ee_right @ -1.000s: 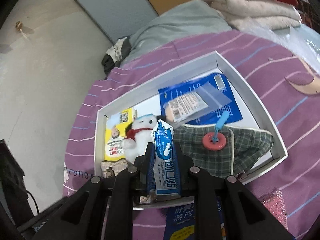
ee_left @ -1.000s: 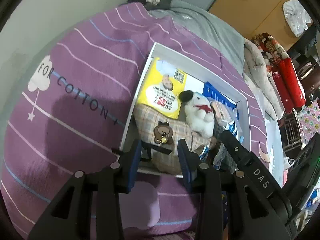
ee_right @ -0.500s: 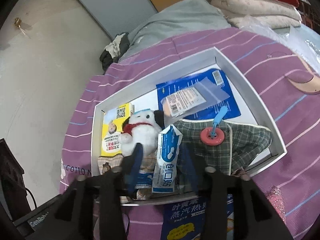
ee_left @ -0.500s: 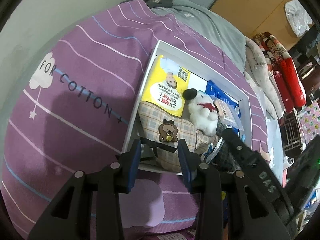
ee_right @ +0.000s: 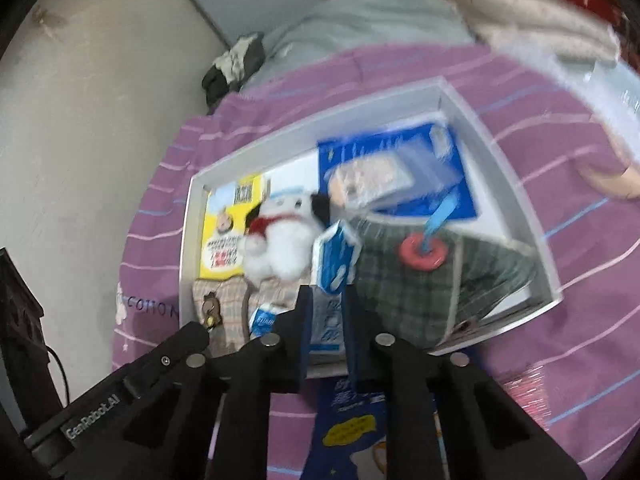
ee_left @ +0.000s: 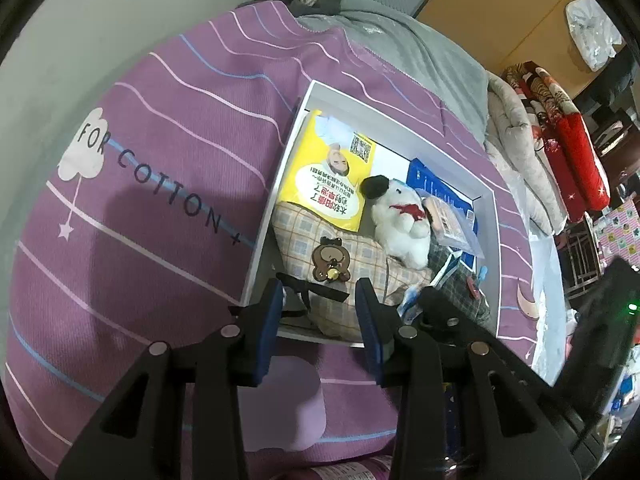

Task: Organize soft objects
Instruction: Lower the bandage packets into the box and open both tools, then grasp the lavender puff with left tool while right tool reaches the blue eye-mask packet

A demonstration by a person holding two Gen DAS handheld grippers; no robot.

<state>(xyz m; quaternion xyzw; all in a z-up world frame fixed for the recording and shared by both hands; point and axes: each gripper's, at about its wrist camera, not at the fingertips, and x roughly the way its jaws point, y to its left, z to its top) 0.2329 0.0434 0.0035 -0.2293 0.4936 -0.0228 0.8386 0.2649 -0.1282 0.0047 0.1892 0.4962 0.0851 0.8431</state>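
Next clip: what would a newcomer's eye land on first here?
Probably the white plush dog with its red scarf, lying mid-way in the shallow white box on the purple striped bedspread. Next, the yellow printed packet beside it and the blue-and-white sachet between the closing right hand-held gripper.

Left gripper (ee_left: pixel 318 320): lower centre of the left wrist view, pointing down and away. Jaws stand partly apart, blue pads facing each other, nothing pinched between them; the black arms fan out toward the bottom edge.

Right gripper (ee_right: pixel 325 330): lower centre of the right wrist view, blurred. Jaws narrow and closing, with a blue-and-white packet (ee_right: pixel 332 280) standing upright between the pads. Its black body also shows at the lower right of the left wrist view.
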